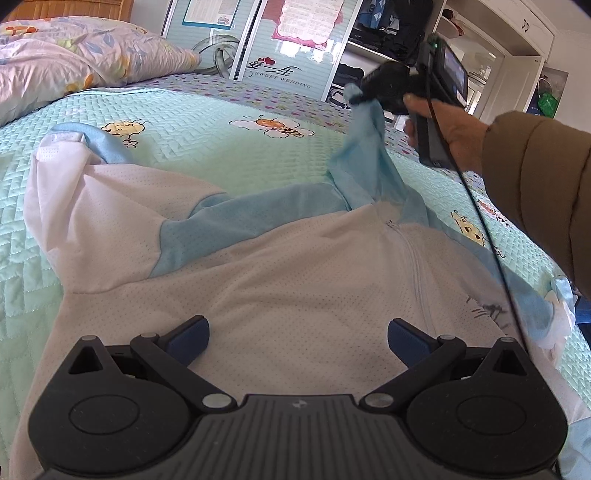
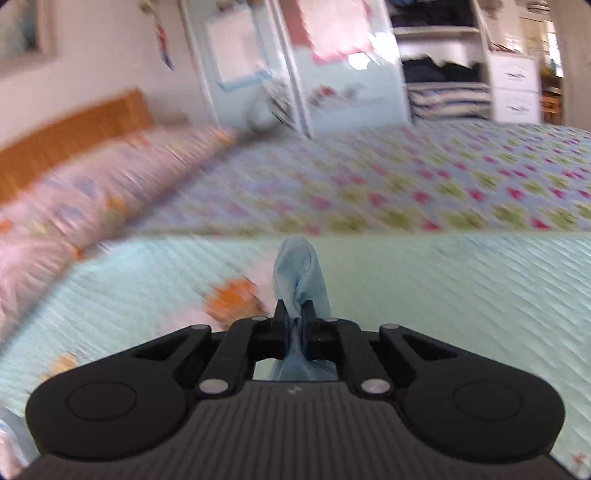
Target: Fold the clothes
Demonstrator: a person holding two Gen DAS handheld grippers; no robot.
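Observation:
A white mesh jacket (image 1: 295, 280) with light blue shoulder panels and a centre zip lies spread on the bed. My left gripper (image 1: 298, 334) hovers open low over its white front, nothing between the blue pads. The right gripper (image 1: 356, 96), held by a hand in a brown sleeve, is shut on the jacket's light blue hood or collar fabric (image 1: 364, 147) and holds it lifted above the neckline. In the right wrist view that gripper (image 2: 295, 314) pinches the blue fabric (image 2: 299, 269), which sticks up past the fingertips. The left sleeve (image 1: 74, 184) lies folded back at the left.
The mint quilted bedspread (image 1: 221, 155) with cartoon prints covers the bed. A floral pillow and duvet (image 1: 74, 62) lie at the far left. Wardrobe doors (image 1: 280, 40) and open shelves (image 1: 388, 33) stand beyond the bed. The gripper's black cable (image 1: 491, 254) hangs across the jacket's right side.

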